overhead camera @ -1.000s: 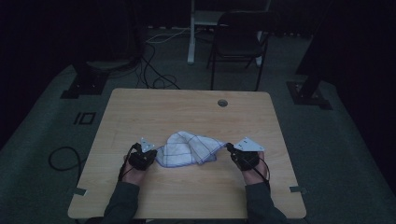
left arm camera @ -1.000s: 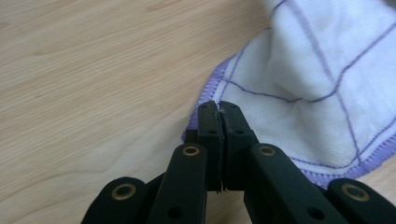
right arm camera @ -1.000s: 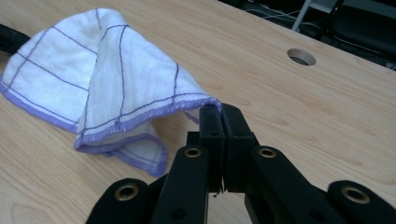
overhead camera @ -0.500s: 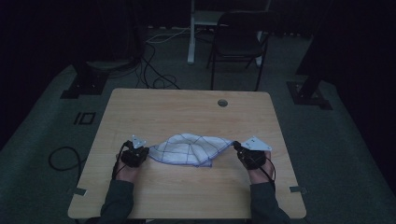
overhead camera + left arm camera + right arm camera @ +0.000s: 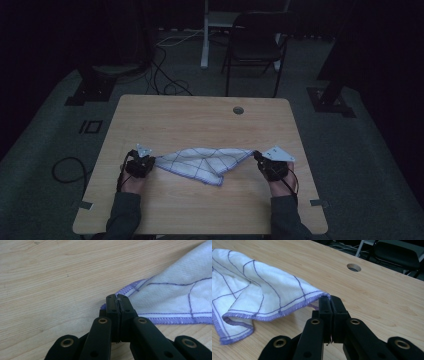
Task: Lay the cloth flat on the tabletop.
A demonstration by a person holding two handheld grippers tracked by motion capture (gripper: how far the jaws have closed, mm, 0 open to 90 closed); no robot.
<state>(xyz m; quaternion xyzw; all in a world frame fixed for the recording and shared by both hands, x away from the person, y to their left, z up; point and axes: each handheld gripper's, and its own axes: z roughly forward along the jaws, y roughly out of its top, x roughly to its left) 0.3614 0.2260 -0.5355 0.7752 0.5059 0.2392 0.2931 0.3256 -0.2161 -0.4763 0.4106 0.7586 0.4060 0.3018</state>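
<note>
Spanning between both grippers, white cloth (image 5: 200, 162) with purple grid and hem sagged onto table (image 5: 200, 115). Left gripper (image 5: 150, 162) and right gripper (image 5: 256, 156) each pinched a corner, jaws clamped.

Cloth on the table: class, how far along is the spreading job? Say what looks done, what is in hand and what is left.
Done: both grippers have a corner pinched, left gripper and right gripper shut on the cloth. In hand: it hangs stretched between them over the table. Left: the near part still sags in a fold, so it probably needs laying flat and releasing.
</note>
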